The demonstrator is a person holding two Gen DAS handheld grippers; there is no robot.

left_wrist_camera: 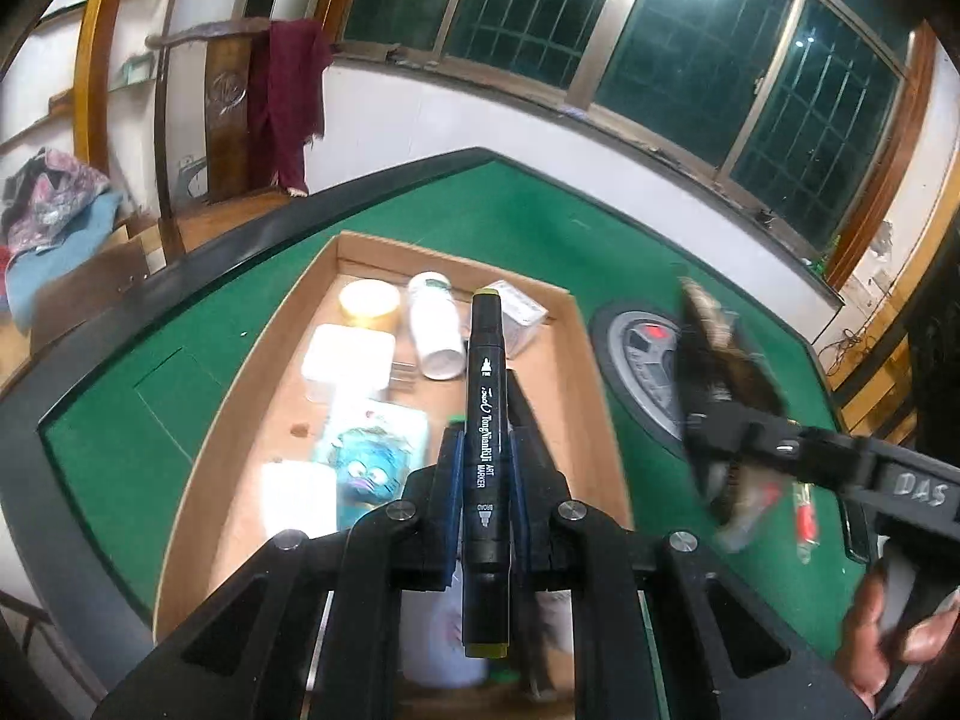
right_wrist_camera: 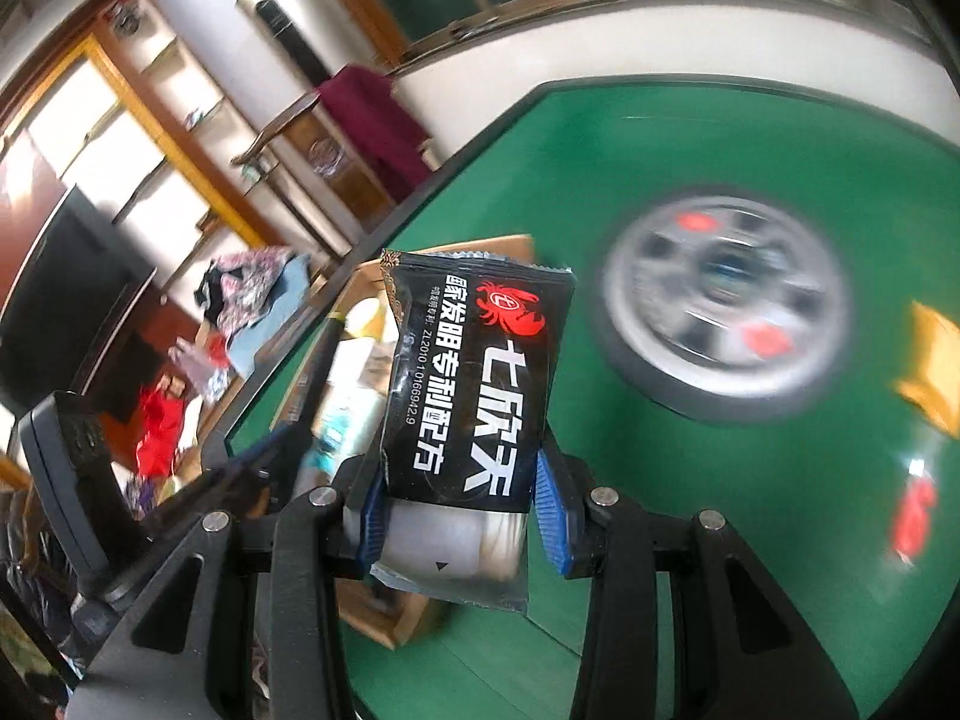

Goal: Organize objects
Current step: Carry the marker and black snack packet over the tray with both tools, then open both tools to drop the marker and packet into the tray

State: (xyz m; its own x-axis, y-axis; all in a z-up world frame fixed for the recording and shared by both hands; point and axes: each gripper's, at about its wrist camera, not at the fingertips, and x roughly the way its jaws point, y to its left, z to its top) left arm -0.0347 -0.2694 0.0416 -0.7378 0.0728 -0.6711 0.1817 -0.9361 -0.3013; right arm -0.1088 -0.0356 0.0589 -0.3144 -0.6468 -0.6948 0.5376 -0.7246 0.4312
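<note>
Item one: my left tongs (left_wrist_camera: 487,414), clamped tight on a black art marker (left_wrist_camera: 483,420). It lies lengthwise between the pads, yellow-green ends showing fore and aft, and hangs over the cardboard tray (left_wrist_camera: 198,456) on the green table (left_wrist_camera: 120,432).

Item two: my right tongs (right_wrist_camera: 459,510), closed on a black snack packet (right_wrist_camera: 474,384) with a red crab printed on it. The blue pads pinch its lower, clear part; the packet stands up in front of the lens, above the felt just beside the tray's near corner.

Tray contents, already stowed: a white bottle (left_wrist_camera: 435,324) lying on its side, a yellow-lidded tin (left_wrist_camera: 369,303), a white square box (left_wrist_camera: 347,360), a blue cartoon pack (left_wrist_camera: 369,462), a small clear packet (left_wrist_camera: 521,306).

Still loose on the table: a red-wrapped piece (right_wrist_camera: 912,516) and a yellow wrapper (right_wrist_camera: 933,366), beside the round grey centre hub (right_wrist_camera: 720,306).

Step in hand, as I judge it: carrying both pieces to the tray. Next move calls for lowering each into a bare patch of cardboard, clear of the bottle, then letting go, marker laid flat so it cannot roll.
</note>
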